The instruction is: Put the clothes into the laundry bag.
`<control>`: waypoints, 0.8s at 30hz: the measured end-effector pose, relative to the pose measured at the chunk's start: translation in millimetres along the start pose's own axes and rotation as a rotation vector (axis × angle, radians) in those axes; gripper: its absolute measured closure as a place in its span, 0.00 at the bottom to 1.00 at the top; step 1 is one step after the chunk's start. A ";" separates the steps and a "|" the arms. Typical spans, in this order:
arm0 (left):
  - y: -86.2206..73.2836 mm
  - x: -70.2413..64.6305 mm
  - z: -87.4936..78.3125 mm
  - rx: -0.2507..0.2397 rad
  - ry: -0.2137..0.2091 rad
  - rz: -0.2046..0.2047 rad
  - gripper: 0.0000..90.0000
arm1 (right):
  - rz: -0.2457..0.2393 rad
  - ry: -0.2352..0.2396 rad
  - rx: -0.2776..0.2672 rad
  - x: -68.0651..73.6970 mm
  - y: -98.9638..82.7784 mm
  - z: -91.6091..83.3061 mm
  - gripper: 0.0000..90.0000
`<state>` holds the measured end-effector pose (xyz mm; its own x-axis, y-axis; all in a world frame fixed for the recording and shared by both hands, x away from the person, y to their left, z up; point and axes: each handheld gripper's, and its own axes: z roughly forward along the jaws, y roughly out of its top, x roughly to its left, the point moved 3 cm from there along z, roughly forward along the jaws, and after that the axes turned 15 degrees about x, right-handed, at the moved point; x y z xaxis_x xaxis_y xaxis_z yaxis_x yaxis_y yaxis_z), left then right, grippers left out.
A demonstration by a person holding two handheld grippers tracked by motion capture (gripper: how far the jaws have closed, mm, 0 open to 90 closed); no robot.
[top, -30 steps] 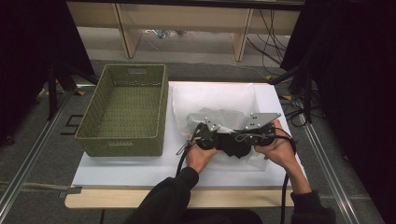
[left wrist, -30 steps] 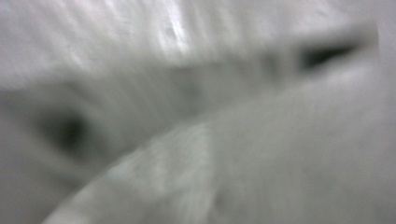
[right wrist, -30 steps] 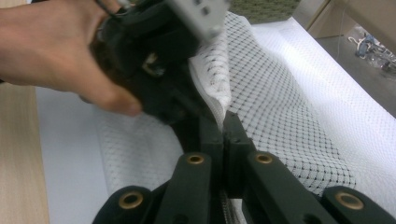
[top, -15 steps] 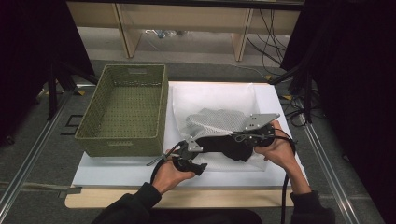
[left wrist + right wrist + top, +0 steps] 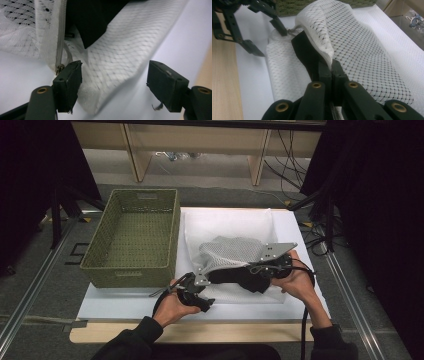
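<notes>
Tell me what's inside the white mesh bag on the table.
A black cloth lies in the mesh bag, showing at the bag's open edge, which the right gripper pinches. How far the cloth runs inside is covered by the mesh.

Looking like a lab or recording workspace rather than a home: sitting on a pale wooden tabletop (image 5: 90,332) and covering most of it, a white rectangular board (image 5: 300,227) serving as a staged work surface; hanging on both sides and closing off the table, black curtains (image 5: 370,195); trailing over the grey floor behind, loose black cables (image 5: 280,167); running along each side, metal floor rails (image 5: 30,292); standing at the back, bare light-wood shelving (image 5: 135,155).
</notes>
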<state>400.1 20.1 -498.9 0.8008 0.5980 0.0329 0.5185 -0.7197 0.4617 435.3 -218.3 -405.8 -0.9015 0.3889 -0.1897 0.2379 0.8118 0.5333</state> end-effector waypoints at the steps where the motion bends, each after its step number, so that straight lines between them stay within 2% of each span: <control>1: 1.7 -0.2 2.8 0.010 -0.005 0.011 0.32 | -0.004 0.000 -0.001 0.1 0.3 0.6 1.00; 3: 4.2 -0.1 8.0 0.026 0.009 0.042 0.36 | -0.008 0.002 0.000 0.5 0.7 0.8 1.00; 4: 4.7 -0.2 9.8 0.028 0.020 0.035 0.42 | -0.008 0.002 -0.001 0.5 0.8 0.7 1.00; 6: 5.9 1.0 9.2 0.024 -0.004 0.045 0.63 | -0.007 0.006 0.002 0.6 0.4 0.7 1.00; 8: 6.7 1.0 9.1 0.025 -0.006 0.041 0.81 | -0.002 0.014 0.013 1.9 -0.5 2.3 1.00; 9: 6.2 -0.5 9.3 0.035 -0.018 0.032 0.85 | -0.018 0.018 0.013 2.0 -0.1 3.9 1.00; 11: 6.0 -3.2 8.6 0.033 -0.011 0.032 0.94 | -0.023 0.036 0.026 4.2 -0.5 9.6 1.00; 12: 5.7 -4.5 7.5 0.031 -0.003 0.035 0.96 | -0.009 0.042 0.038 5.2 -1.4 11.7 1.00; 14: 4.1 -5.9 4.4 0.030 -0.002 0.053 0.97 | -0.014 0.074 0.063 7.9 -3.5 21.3 1.00; 16: 1.3 -6.9 1.0 0.023 -0.015 0.034 0.97 | -0.008 0.094 0.089 11.3 -6.2 30.7 1.00; 17: 0.4 -6.6 0.2 0.022 -0.011 0.033 0.97 | -0.011 0.105 0.104 13.2 -7.3 35.6 1.00; 20: -1.0 -7.1 -1.8 0.015 -0.034 0.049 0.96 | -0.033 0.125 0.127 18.0 -8.3 49.3 1.00; 22: -1.8 -8.5 -1.8 0.024 -0.036 0.036 0.97 | -0.031 0.140 0.157 22.0 -10.1 58.4 1.00; 24: -1.9 -9.1 -2.9 0.034 -0.031 0.059 0.97 | -0.032 0.146 0.180 24.0 -11.6 64.6 1.00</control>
<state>391.0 17.1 -497.5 0.8386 0.5438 0.0314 0.4801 -0.7652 0.4289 434.3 -190.2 -469.9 -0.9492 0.3055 -0.0758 0.2576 0.8922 0.3710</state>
